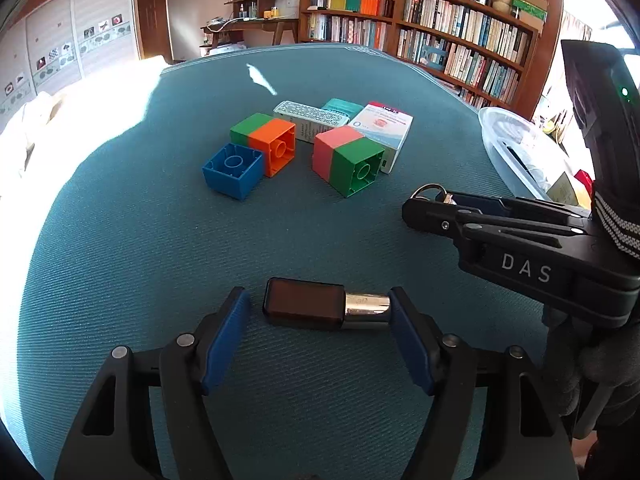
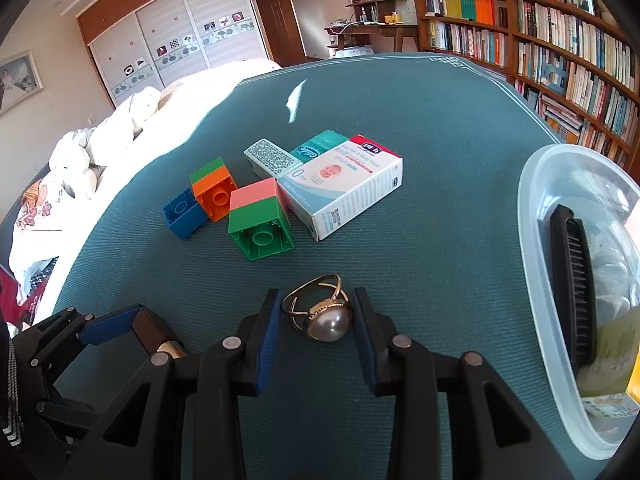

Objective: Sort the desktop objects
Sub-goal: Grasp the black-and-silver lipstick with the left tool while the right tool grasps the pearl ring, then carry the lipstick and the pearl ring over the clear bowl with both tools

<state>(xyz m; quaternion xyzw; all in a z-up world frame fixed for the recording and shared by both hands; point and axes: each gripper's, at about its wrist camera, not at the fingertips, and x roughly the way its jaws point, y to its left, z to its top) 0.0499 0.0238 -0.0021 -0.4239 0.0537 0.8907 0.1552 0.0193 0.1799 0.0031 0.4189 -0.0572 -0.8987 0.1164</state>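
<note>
A brown lipstick with a silver end (image 1: 316, 306) lies on the teal cloth between the fingers of my left gripper (image 1: 320, 312); the right finger touches its silver end, the left finger stands a little off. My right gripper (image 2: 314, 316) is closed on a gold ring with a pearl (image 2: 320, 312), held just above the cloth; it also shows in the left wrist view (image 1: 430, 200). Further back lie a blue brick (image 1: 233, 170), an orange-green brick (image 1: 266, 140), a pink-green brick (image 1: 348, 160) and three small boxes (image 2: 344, 184).
A clear plastic tub (image 2: 536, 280) at the right holds a black comb (image 2: 572, 288) and some packets. The teal table (image 2: 440, 120) ends at a white bed on the left. Bookshelves (image 2: 560, 40) stand behind.
</note>
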